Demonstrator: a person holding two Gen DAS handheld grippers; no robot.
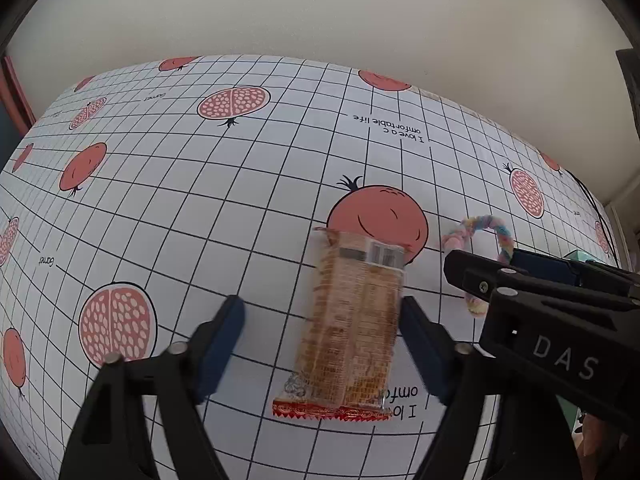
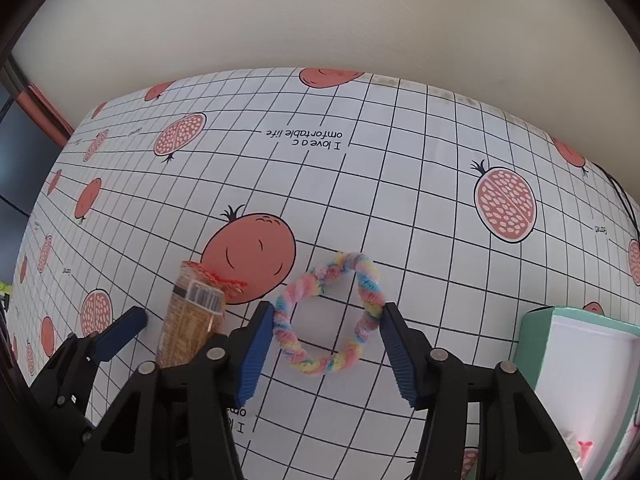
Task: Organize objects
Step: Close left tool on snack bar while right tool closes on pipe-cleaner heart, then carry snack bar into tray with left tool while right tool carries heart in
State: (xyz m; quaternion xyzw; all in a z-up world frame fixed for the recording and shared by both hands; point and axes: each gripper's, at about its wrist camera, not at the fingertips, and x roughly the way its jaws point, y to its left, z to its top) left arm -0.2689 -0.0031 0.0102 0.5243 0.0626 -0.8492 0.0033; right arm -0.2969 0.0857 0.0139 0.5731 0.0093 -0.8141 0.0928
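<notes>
A clear snack packet (image 1: 352, 328) of orange-brown biscuits with a red serrated seam lies flat on the grid tablecloth (image 1: 200, 184). My left gripper (image 1: 322, 312) is open and straddles it, the right blue pad close beside the packet's edge. A pastel twisted fuzzy ring (image 2: 332, 316) lies to the right of the packet (image 2: 188, 320). My right gripper (image 2: 328, 320) is open with one blue pad on each side of the ring. In the left wrist view the ring (image 1: 492, 232) is partly hidden behind the right gripper's black body.
A mint-green open box (image 2: 536, 340) with a white inside stands at the right, close to the right gripper. A pale wall runs behind the table's far edge. A dark cable (image 2: 624, 200) hangs at the table's right end.
</notes>
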